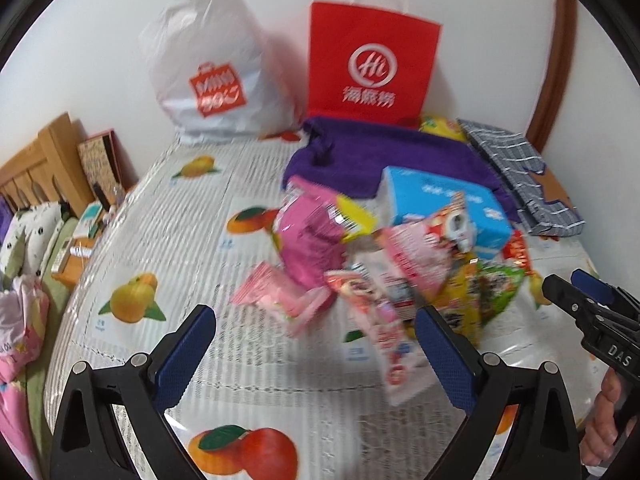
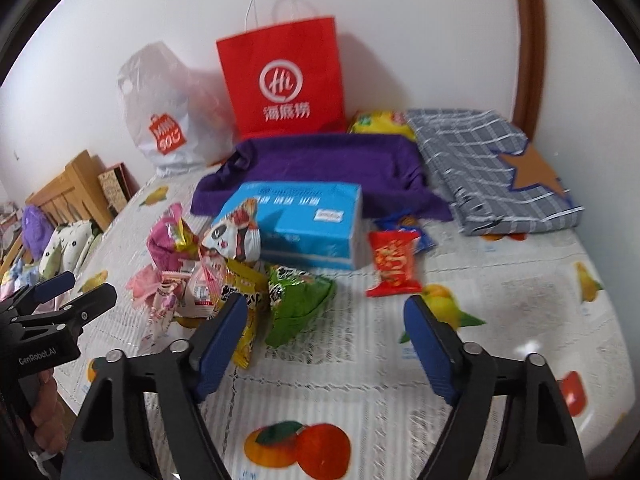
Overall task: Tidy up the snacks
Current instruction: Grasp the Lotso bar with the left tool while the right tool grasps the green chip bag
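Against the wall: red paper bag (image 2: 282,80) and white plastic bag (image 2: 164,120), contents hidden. On the fruit-print cloth (image 2: 500,300), snack pile (image 1: 380,264) beside a blue tissue box (image 2: 308,220). Left gripper (image 1: 316,336) wide, holding nothing; right gripper (image 2: 326,332) parted, nothing between. Only in right view: red packet (image 2: 394,264), apart from pile. Only in left view: pink packet (image 1: 276,292).

You have bare fruit-print tablecloth (image 2: 500,312) open ahead of the right gripper (image 2: 326,344), right of the red snack packet (image 2: 394,264). Ahead of the left gripper (image 1: 316,356), the snack pile (image 1: 360,264) blocks you, with the blue tissue pack (image 2: 304,220) and purple cloth (image 2: 320,164) behind.
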`<action>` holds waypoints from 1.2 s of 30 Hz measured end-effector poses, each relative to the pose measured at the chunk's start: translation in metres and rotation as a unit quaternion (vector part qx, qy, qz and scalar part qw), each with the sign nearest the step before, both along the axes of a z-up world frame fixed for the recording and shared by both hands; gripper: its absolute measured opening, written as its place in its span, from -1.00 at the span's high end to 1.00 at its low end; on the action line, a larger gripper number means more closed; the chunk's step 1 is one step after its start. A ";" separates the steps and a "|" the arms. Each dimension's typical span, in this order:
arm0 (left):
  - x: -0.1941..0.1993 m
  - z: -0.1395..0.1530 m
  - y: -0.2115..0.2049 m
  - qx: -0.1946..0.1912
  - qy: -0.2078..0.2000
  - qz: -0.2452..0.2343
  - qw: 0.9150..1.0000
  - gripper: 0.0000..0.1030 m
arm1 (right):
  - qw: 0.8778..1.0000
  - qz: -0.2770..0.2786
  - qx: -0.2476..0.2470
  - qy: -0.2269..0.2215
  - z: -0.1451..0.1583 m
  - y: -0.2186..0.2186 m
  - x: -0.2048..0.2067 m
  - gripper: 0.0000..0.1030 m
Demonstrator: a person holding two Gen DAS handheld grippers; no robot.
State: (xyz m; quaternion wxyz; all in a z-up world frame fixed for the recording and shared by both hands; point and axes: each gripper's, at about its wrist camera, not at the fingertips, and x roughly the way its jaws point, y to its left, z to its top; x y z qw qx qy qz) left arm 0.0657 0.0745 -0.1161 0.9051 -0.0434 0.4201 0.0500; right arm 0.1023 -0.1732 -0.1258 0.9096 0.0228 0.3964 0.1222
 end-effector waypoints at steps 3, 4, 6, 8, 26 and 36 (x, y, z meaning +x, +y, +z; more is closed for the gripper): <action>0.003 -0.010 0.013 -0.006 0.012 0.005 1.000 -0.94 | 1.000 0.012 -0.009 0.017 -0.016 0.011 0.014 -0.34; 0.002 -0.013 0.017 -0.010 0.013 0.007 1.000 -0.94 | 1.000 0.016 -0.013 0.022 -0.022 0.016 0.019 -0.32; 0.002 -0.016 0.022 -0.021 0.016 0.007 1.000 -0.94 | 0.999 0.022 -0.017 0.029 -0.032 0.023 0.027 -0.31; 0.003 -0.019 0.024 -0.032 0.022 0.006 0.999 -0.94 | 0.999 0.024 -0.017 0.037 -0.040 0.026 0.033 -0.30; 0.049 -0.048 -0.033 -0.041 0.077 -0.059 0.994 -0.19 | 0.998 0.010 -0.021 0.051 -0.060 -0.021 0.034 0.30; 0.048 -0.046 -0.031 -0.033 0.097 -0.052 0.993 0.57 | 0.999 0.008 -0.023 0.043 -0.051 -0.035 0.025 0.32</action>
